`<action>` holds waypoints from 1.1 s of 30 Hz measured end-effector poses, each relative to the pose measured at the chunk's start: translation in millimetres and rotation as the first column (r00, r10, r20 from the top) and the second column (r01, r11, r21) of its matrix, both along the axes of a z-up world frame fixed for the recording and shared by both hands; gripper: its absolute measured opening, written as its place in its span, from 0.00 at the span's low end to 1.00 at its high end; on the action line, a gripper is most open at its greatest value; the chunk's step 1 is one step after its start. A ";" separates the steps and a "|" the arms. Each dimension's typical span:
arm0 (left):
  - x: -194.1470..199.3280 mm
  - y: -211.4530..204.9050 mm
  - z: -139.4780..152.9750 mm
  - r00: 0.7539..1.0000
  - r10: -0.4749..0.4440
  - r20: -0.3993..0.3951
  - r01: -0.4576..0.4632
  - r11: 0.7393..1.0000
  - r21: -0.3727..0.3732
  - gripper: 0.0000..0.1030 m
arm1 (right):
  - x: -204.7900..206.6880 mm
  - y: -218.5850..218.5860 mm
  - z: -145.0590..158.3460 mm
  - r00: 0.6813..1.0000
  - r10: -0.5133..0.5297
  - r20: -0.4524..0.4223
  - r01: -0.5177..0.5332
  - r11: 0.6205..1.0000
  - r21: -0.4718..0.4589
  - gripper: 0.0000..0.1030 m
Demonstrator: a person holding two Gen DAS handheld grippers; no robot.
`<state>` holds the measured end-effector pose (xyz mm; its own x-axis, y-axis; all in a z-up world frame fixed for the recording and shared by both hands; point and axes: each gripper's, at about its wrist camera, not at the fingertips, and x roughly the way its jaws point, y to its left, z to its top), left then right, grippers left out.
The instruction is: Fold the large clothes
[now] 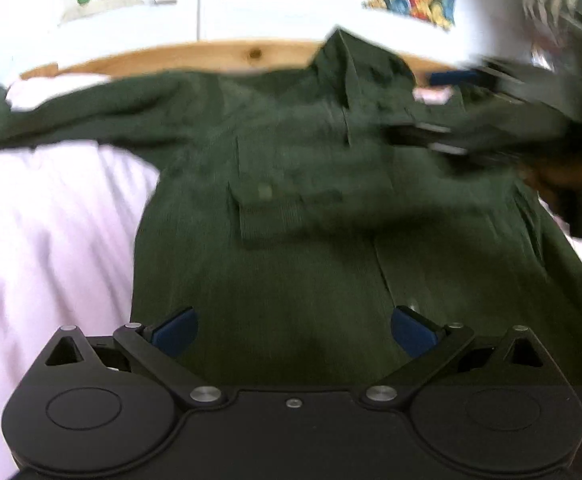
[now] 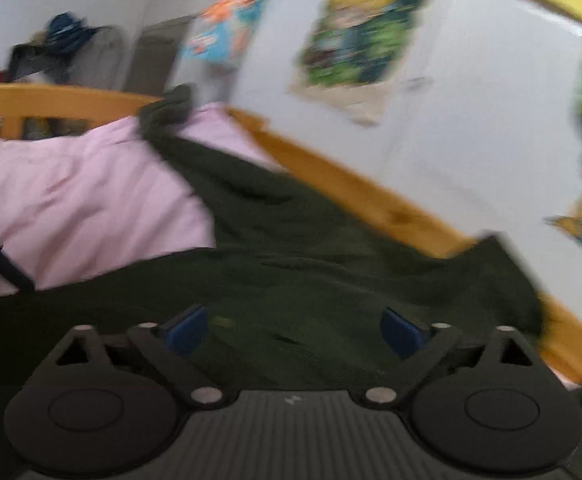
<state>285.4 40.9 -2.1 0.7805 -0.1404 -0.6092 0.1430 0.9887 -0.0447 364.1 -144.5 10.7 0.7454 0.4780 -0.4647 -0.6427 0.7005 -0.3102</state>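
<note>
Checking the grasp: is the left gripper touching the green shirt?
Cannot tell. In the left wrist view the left gripper stands open above the green shirt; blur hides any contact.

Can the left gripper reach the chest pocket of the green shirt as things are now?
Probably yes. The left gripper is open above the shirt, and only flat cloth lies between it and the chest pocket. The right gripper is beyond the pocket, off to one side.

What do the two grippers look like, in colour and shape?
Both are matte black, each with two round discs at the base, silver pivot screws on angled link arms, and blue pads at the tips. The left gripper has a smooth body; the right gripper has a ribbed one. No cables show.
</note>
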 end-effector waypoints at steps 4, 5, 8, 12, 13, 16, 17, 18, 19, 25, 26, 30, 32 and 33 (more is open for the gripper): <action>43.6 4.2 -2.4 0.993 0.059 0.107 -0.055 0.998 -0.035 0.99 | 9.0 -76.4 20.0 0.945 -0.318 0.081 0.315 0.948 0.042 0.99; 53.7 6.7 -4.6 0.991 0.073 0.114 -0.066 0.996 -0.056 0.99 | 14.1 -96.6 24.4 0.911 -0.405 0.080 0.401 0.914 0.060 0.99; 89.9 11.3 -14.6 0.992 0.088 0.088 -0.079 0.992 -0.103 0.93 | 36.6 -150.3 30.5 0.812 -0.583 -0.037 0.583 0.804 0.120 0.98; 126.9 16.6 -31.2 0.991 0.130 -0.001 -0.129 0.979 -0.158 0.68 | 66.3 -204.6 20.8 0.740 -0.616 -0.269 0.671 0.704 0.233 0.87; 134.8 17.7 -35.1 0.989 0.144 -0.029 -0.147 0.974 -0.175 0.56 | 73.7 -213.7 17.6 0.727 -0.610 -0.314 0.683 0.688 0.245 0.84; 143.3 14.0 -40.3 0.988 0.153 -0.026 -0.155 0.965 -0.213 0.41 | 94.2 -214.3 15.3 0.717 -0.602 -0.351 0.691 0.681 0.242 0.58; 143.1 10.1 -40.6 0.989 0.150 0.001 -0.147 0.968 -0.201 0.37 | 100.1 -213.0 16.0 0.722 -0.590 -0.361 0.683 0.691 0.238 0.35; 143.0 6.1 -39.5 0.989 0.144 0.028 -0.137 0.974 -0.181 0.29 | 105.2 -210.7 17.5 0.717 -0.593 -0.367 0.685 0.696 0.216 0.10; 142.2 2.2 -38.1 0.988 0.146 0.052 -0.136 0.978 -0.159 0.19 | 113.5 -205.8 18.9 0.704 -0.617 -0.352 0.697 0.696 0.173 0.10; 146.0 -12.8 -34.7 0.988 0.135 0.080 -0.129 0.989 -0.078 0.04 | 126.9 -172.4 36.6 0.755 -0.655 0.035 0.654 0.749 -0.106 0.08; 148.6 -15.0 -35.5 0.989 0.128 0.069 -0.123 0.990 -0.066 0.04 | 140.3 -174.6 28.1 0.750 -0.660 0.051 0.658 0.735 -0.165 0.09; 153.5 -16.9 -38.3 0.989 0.144 0.038 -0.141 0.988 -0.069 0.08 | 145.1 -197.3 9.3 0.691 -0.719 -0.071 0.714 0.695 -0.084 0.43; 149.1 -9.8 -36.4 0.988 0.152 0.032 -0.148 0.983 -0.109 0.16 | 124.7 -204.3 9.3 0.701 -0.710 -0.058 0.709 0.704 -0.048 0.74; 147.3 -7.5 -35.6 0.987 0.158 0.035 -0.154 0.982 -0.112 0.21 | 112.3 -208.2 9.7 0.719 -0.694 -0.039 0.693 0.720 -0.031 0.78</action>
<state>432.7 33.4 -37.7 0.8232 -0.0782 -0.5624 -0.0084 0.9887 -0.1498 476.4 -352.7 20.4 0.8443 -0.1704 -0.5081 0.0076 0.9518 -0.3067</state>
